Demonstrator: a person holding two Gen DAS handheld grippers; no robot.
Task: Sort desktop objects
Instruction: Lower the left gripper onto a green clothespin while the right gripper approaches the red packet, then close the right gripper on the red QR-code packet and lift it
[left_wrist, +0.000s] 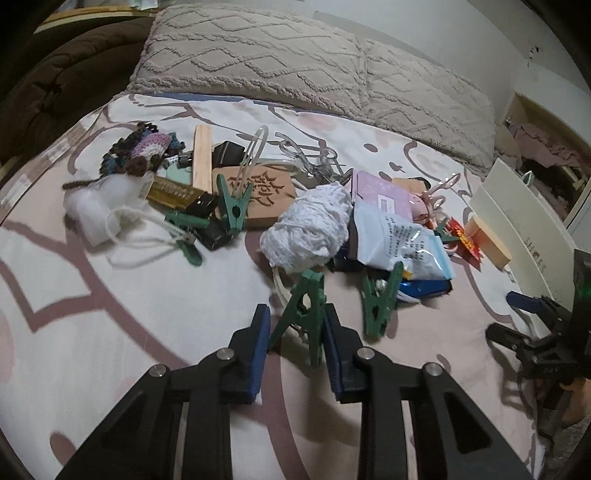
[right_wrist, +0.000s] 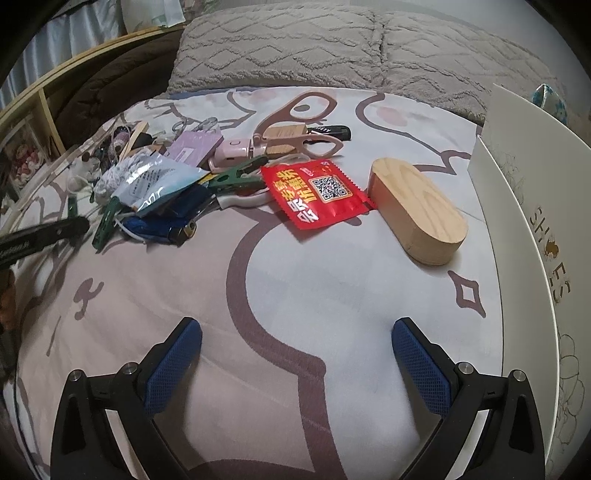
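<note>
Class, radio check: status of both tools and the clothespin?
Left tool shut on green clothespin. Right tool open, empty. White box beside it.

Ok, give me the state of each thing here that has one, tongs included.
Left tongs: shut on green clothespin, which stands upright.
Right tongs: open, holding nothing.
Second green clothespin: free, lying on the bedsheet.
Red packet: sealed, lying flat.
Shoebox: cannot tell.

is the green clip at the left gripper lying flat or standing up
Standing up: the green clip sits between the left gripper jaws, its two legs spread downward toward the bedsheet.
</note>
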